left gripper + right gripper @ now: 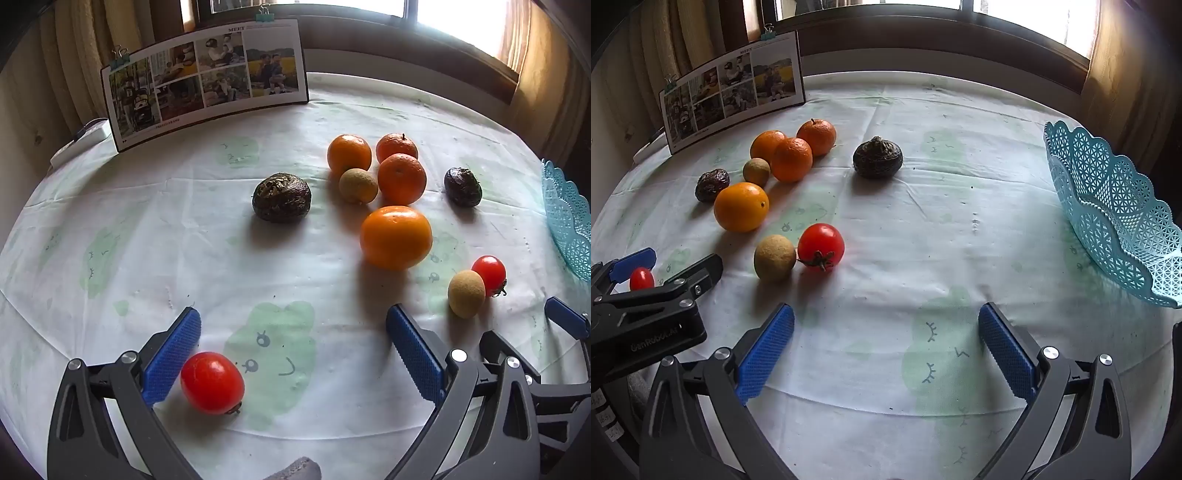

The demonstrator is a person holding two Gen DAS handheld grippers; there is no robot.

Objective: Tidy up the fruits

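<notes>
Table (886, 258): round, under a pale cloth with green cartoon prints; it carries everything below.
Photo board (207, 81): propped upright at the table's 11 o'clock edge, held by binder clips.
Basket (1115, 206): turquoise lattice plastic, at 3 o'clock in the right wrist view, well apart from the fruit.
Left tool (293, 354): fingers spread wide, tilted down over the near table, gripping nothing.
Right tool (886, 343): fingers spread wide over bare cloth, gripping nothing.
Oranges: four clustered at 10 o'clock in the right view; the largest orange (396, 236) sits nearest the tools, three smaller ones behind it.
Dark wrinkled fruit (281, 197): at 12 o'clock in the left view, alone; a smaller dark fruit (463, 186) lies at 2 o'clock.
Near tomato (212, 382): between the left tool's fingers, just beside the left pad, at 7 o'clock.
Far tomato (820, 246): touching a tan round fruit (774, 257), left of centre in the right view.
Second tan fruit (756, 171): tucked against the oranges.
</notes>
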